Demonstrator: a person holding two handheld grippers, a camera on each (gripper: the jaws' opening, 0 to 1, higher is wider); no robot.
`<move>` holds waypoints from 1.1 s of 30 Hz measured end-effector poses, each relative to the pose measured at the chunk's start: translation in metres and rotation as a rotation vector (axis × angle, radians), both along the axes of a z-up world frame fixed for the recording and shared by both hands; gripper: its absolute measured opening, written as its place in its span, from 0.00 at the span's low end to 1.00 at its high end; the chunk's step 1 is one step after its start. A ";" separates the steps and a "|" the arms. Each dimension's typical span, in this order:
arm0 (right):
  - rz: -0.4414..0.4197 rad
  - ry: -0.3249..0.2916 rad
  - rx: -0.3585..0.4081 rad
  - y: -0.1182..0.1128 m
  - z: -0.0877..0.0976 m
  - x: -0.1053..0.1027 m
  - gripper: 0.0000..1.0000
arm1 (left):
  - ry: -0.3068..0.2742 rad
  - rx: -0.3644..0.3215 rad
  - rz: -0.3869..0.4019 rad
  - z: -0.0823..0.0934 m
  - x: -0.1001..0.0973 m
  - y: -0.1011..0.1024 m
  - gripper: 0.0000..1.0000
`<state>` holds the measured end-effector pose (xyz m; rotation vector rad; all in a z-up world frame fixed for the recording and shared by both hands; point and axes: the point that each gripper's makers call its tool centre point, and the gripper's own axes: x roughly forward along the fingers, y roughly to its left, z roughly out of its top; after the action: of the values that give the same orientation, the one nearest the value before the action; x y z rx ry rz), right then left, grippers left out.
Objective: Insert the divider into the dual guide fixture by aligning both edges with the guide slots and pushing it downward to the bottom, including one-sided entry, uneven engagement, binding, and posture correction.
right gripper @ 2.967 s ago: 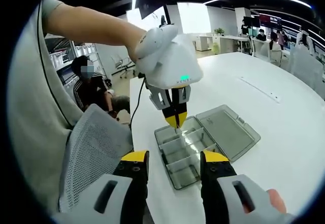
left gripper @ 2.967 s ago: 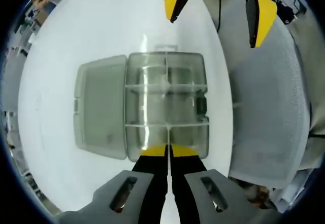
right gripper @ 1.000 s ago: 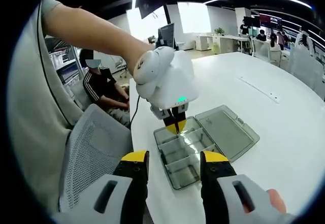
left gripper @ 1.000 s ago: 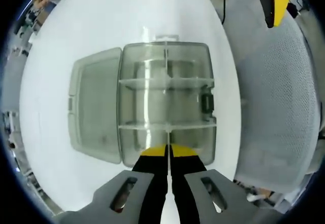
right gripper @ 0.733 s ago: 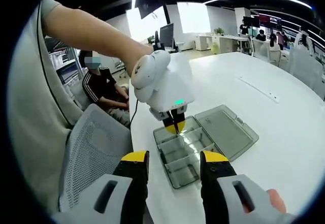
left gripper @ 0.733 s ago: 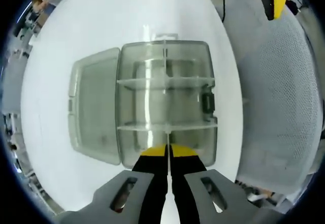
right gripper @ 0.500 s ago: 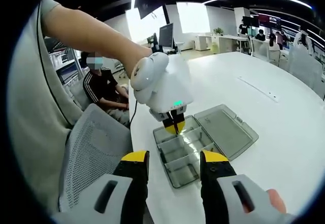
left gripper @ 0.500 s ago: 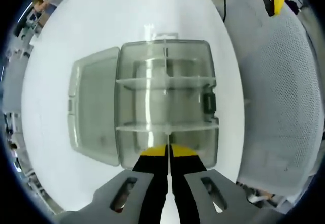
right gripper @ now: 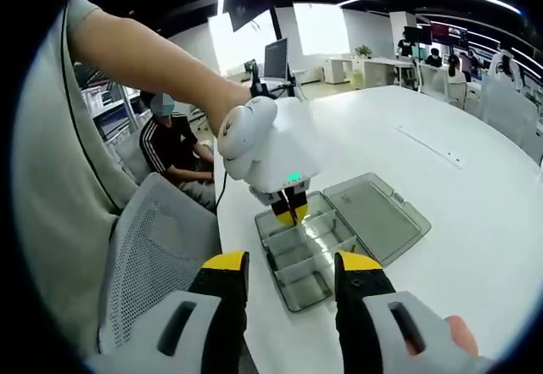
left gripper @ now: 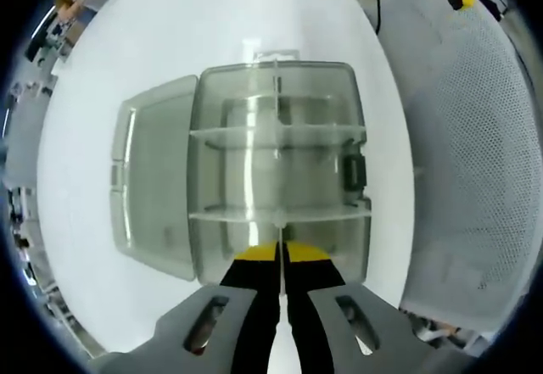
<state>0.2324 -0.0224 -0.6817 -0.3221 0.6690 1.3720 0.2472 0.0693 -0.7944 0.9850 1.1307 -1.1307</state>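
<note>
A clear grey compartment box (left gripper: 278,170) lies on the white table (left gripper: 170,35), its lid (left gripper: 153,179) swung open flat beside it. My left gripper (left gripper: 281,253) is shut on a thin clear divider (left gripper: 277,136) that runs edge-on down the box's middle, crossing two fixed cross walls. From the right gripper view, the left gripper (right gripper: 290,214) stands upright over the box (right gripper: 314,259), its tips just above the rim. My right gripper (right gripper: 284,272) hangs back near the table edge, open with nothing between its fingers.
A grey mesh chair (left gripper: 475,162) stands against the table edge beside the box, also seen as the chair (right gripper: 153,247) in the right gripper view. A person (right gripper: 174,149) sits behind it. A flat strip (right gripper: 433,149) lies far across the table.
The left gripper has sunk lower toward the box with the divider, so the box looms larger in its view. The right gripper has stayed put.
</note>
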 end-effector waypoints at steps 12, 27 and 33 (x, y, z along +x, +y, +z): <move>-0.007 -0.001 -0.002 -0.004 0.000 0.001 0.37 | -0.007 -0.006 0.006 -0.004 0.000 0.001 0.00; -0.008 -0.003 -0.004 -0.005 0.000 0.003 0.38 | -0.027 0.007 0.017 -0.009 0.002 0.011 0.08; -0.014 -0.003 -0.001 -0.006 0.001 0.004 0.38 | -0.030 0.009 0.012 -0.009 0.003 0.011 0.09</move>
<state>0.2363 -0.0280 -0.6803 -0.3202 0.6680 1.3581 0.2499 0.0805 -0.8031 0.9980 1.1173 -1.0984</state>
